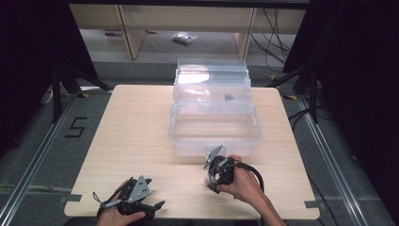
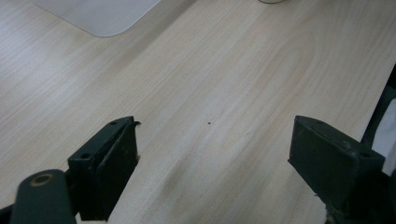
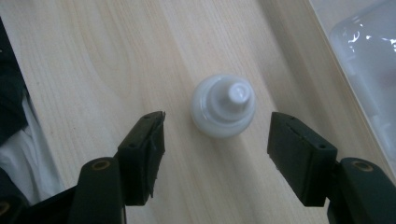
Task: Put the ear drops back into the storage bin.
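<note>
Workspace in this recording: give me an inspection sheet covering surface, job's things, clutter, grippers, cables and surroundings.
Surface: light wooden table, bare apart from the items below.
Job's things: small white plastic bottle with a nozzle cap, upright on the wood; clear plastic storage box with its lid raised, at the table's far middle.
Clutter: nothing seen on the table.
Grippers: right gripper open, jaws either side of the bottle, not touching it; left gripper open over bare wood.
Cables: black cable loops from the right gripper; more on the floor far right.
Surroundings: grey floor, taped number 5, wooden shelving behind.
</note>
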